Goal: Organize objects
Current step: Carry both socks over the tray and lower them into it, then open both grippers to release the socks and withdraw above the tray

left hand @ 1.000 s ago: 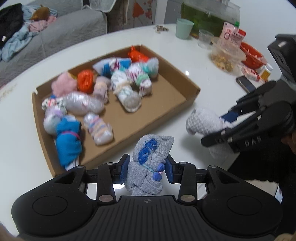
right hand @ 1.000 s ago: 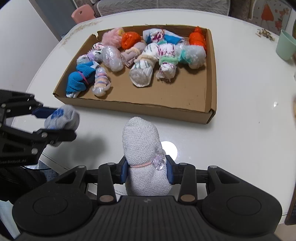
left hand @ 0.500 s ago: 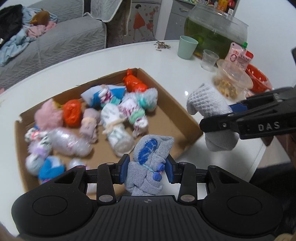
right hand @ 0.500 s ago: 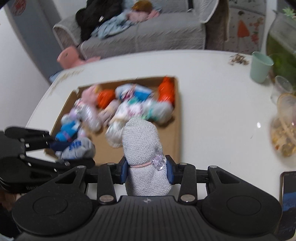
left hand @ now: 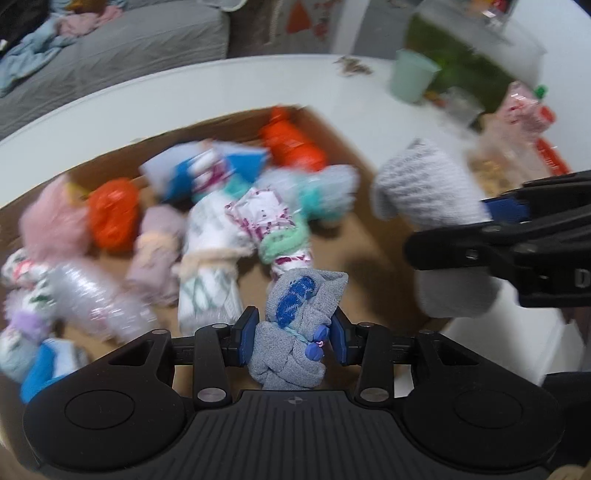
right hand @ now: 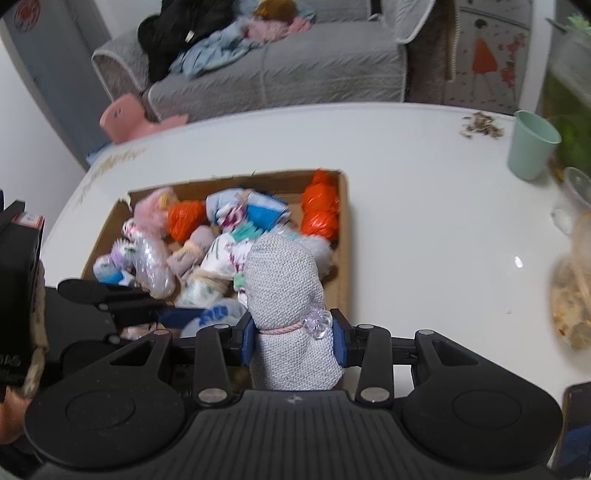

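Mint cup (right hand: 532,144) on white table (right hand: 424,206); grey sofa (right hand: 295,70) beyond

A glossy white round-edged table (right hand: 424,206) fills the foreground, catching a small glint of light. Behind it, at twelve o'clock, stands a grey quilted fabric sofa (right hand: 295,70) heaped with black, pale blue and pink clothing (right hand: 221,33). A plain white wall (right hand: 26,140) runs at nine o'clock, beside a grey-blue door (right hand: 62,62).
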`<act>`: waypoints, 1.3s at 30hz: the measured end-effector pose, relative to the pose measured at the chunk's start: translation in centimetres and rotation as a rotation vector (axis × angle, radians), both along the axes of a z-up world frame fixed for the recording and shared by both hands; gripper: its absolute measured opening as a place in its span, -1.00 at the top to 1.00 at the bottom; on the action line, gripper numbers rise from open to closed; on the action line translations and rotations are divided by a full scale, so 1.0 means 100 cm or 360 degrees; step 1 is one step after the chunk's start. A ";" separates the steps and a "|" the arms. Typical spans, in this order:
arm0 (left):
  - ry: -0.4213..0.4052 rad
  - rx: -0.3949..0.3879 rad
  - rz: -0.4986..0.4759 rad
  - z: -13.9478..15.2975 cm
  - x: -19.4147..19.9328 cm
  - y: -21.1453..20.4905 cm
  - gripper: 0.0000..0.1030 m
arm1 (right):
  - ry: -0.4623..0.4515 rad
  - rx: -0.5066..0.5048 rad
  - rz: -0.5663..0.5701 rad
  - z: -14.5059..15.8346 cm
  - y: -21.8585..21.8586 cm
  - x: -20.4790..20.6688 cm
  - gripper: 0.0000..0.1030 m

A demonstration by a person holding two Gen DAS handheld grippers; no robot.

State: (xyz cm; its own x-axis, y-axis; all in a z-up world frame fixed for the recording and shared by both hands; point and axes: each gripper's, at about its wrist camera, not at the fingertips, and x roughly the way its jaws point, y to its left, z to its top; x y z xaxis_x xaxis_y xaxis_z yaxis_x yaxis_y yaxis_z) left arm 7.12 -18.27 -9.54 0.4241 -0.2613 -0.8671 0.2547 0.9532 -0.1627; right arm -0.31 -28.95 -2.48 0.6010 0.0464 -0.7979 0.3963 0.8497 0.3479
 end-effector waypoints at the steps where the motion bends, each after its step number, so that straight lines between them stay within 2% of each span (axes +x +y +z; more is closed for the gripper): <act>1: 0.0005 0.0015 0.0022 -0.002 0.000 0.005 0.09 | 0.0015 -0.0004 0.0022 -0.001 0.002 0.003 0.29; 5: 0.0023 -0.0002 0.0072 -0.004 -0.001 0.015 0.09 | 0.0067 -0.0002 0.0110 -0.007 0.013 0.016 0.29; 9: 0.0011 0.0001 0.0053 0.000 0.000 0.012 0.09 | 0.0133 0.0007 0.0150 -0.017 0.015 0.026 0.29; 13: -0.0009 0.0057 -0.0030 0.000 -0.002 0.002 0.09 | 0.0173 0.0032 0.0216 -0.026 0.014 0.032 0.29; 19: -0.0063 0.0175 -0.0203 -0.001 -0.005 -0.008 0.09 | 0.0103 0.0094 0.0447 -0.028 0.007 0.036 0.29; 23: -0.0067 0.0176 -0.0219 -0.005 -0.004 -0.009 0.04 | 0.0184 -0.0003 0.0506 -0.038 0.009 0.040 0.28; 26: -0.0073 0.0158 -0.0241 -0.004 -0.002 -0.010 0.03 | 0.0180 0.0009 0.0536 -0.039 0.011 0.039 0.28; 28: -0.0080 0.0154 -0.0268 -0.003 -0.003 -0.010 -0.11 | 0.0185 -0.0041 0.0548 -0.037 0.013 0.038 0.26; 29: -0.0092 0.0161 -0.0277 -0.002 -0.004 -0.009 -0.31 | 0.0181 -0.0032 0.0552 -0.037 0.013 0.037 0.21; 30: -0.0105 0.0171 -0.0282 -0.002 -0.006 -0.010 -0.39 | 0.0166 -0.0018 0.0564 -0.036 0.012 0.036 0.19; 34: -0.0107 0.0175 -0.0301 -0.001 -0.007 -0.011 -0.40 | 0.0149 -0.0069 0.0593 -0.031 0.015 0.032 0.17; 39: -0.0127 0.0192 -0.0341 0.004 -0.010 -0.013 -0.57 | 0.0110 -0.0121 0.0635 -0.020 0.015 0.027 0.12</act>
